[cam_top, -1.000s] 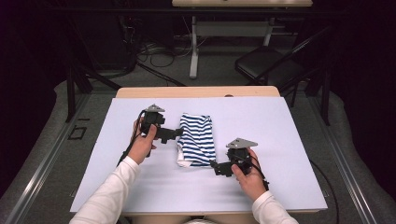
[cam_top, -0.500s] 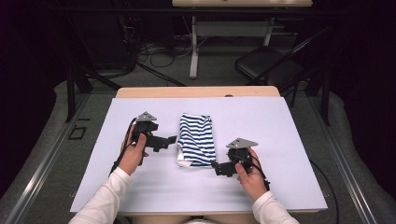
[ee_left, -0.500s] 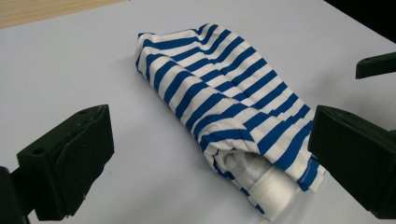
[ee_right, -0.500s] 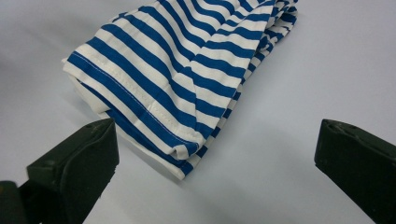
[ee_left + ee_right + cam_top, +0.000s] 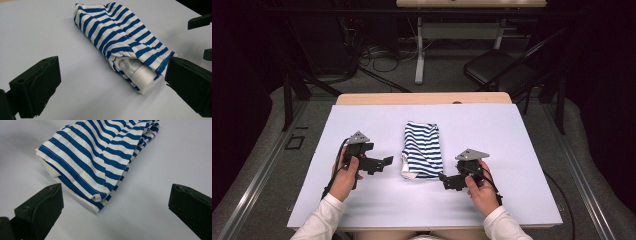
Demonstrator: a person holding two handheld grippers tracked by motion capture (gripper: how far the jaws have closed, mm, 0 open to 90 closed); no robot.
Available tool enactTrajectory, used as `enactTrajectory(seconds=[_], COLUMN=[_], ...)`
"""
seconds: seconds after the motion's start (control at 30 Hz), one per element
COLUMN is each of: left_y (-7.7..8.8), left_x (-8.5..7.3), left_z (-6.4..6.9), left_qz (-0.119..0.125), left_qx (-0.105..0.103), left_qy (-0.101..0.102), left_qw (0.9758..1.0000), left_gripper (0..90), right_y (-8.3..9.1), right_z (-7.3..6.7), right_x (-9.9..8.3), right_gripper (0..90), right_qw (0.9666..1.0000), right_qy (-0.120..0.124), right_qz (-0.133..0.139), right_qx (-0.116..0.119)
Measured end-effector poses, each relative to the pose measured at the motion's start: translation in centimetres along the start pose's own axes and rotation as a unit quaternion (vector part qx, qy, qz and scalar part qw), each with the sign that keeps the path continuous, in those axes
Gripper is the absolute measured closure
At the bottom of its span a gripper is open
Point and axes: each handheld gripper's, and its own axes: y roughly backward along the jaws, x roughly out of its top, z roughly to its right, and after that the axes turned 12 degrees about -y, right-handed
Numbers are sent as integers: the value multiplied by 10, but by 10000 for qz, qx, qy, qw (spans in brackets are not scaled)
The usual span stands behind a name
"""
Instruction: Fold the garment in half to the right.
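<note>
Both of my tools are off the cloth right now: the left tool (image 5: 384, 161) sits just left of the folded striped garment (image 5: 422, 149), jaws spread wide with nothing between them, and the right tool (image 5: 444, 179) waits near the garment's near right corner, jaws parted and empty too. The garment lies in the middle of the desk (image 5: 522, 150), a narrow blue-and-white bundle with its long side running away from me. In the left gripper view the garment (image 5: 125, 47) shows a white inner roll poking out at the near end, so the fold looks loose there to me. That is the risk as I see it: if I pinch only the top striped layer, the bundle could peel open and the inner layers slide out. If I nudge the edge with a jaw before closing, the whole thing may skid on the smooth desk cover. In the right gripper view the hemmed corner (image 5: 97, 195) overhangs the layers beneath, easy to snag alone. No brand, label or readable writing shows on the cloth or the desk.
</note>
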Motion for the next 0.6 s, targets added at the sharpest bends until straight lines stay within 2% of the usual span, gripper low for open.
enactTrajectory(seconds=[0.2, 0.37, 0.6], left_y=[3, 5, 8], left_x=[-10, -18, -28], left_z=[1, -5, -13], left_qz=[94, 225, 350], left_qx=[86, 106, 141], left_qy=[-33, 112, 216], left_qw=[9999, 9996, 9991], left_gripper=[6, 6, 6], right_y=[3, 3, 3], right_z=[3, 7, 14], right_x=[-1, -2, -2], right_gripper=[0, 0, 0], right_qw=[10000, 9999, 9997], right_qy=[-41, -83, -177], right_qz=[35, 81, 159], right_qx=[-17, -47, -96])
